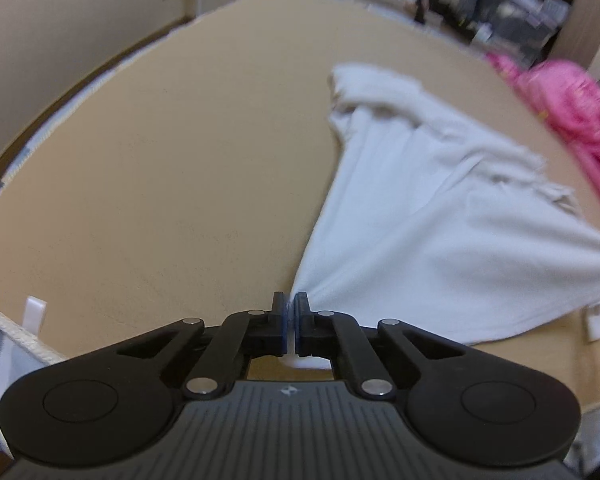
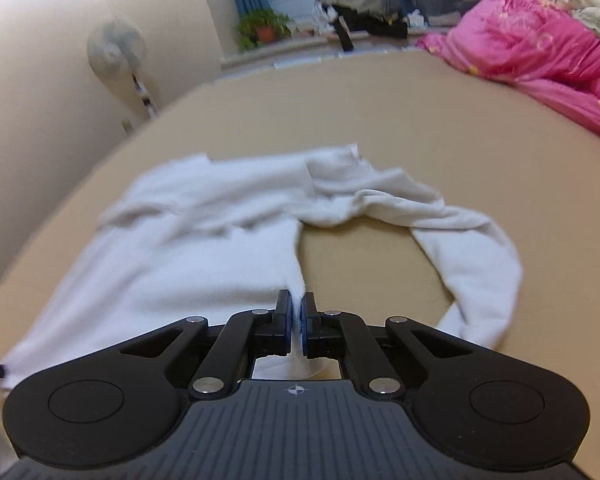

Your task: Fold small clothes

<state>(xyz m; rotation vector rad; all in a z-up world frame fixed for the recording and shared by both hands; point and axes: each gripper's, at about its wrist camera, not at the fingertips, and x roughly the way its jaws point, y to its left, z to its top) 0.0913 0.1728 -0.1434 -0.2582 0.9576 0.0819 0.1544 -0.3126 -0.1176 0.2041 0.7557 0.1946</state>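
Plainly, a grasp on both lower corners is made and the fold itself is not yet begun.

Left wrist view, tool: the left tool [image 1: 291, 310] is closed tight, its blue pads pinching a corner of the white garment [image 1: 432, 216], which fans away from the tips towards the upper right.

Left wrist view, cloth: the garment lies on the tan bed surface [image 1: 160, 168], with a bunched sleeve at its far end and a pink quilt [image 1: 568, 112] beyond it, apart from the cloth.

Right wrist view, tool: the right tool [image 2: 297, 316] is likewise closed, with a thin fold of white fabric caught between its pads.

Right wrist view, cloth: the body spreads to the left of the tips; one long sleeve [image 2: 472, 248] loops round to the right. The upper part is blurred, so the collar probably sits near the far middle.

Step in hand: both hem corners held, cloth taut between them.

Next move calls for: lifting both corners together and carrying them evenly towards the far end, keeping tension equal so the hem lands square; the stray sleeve likely needs tucking in.
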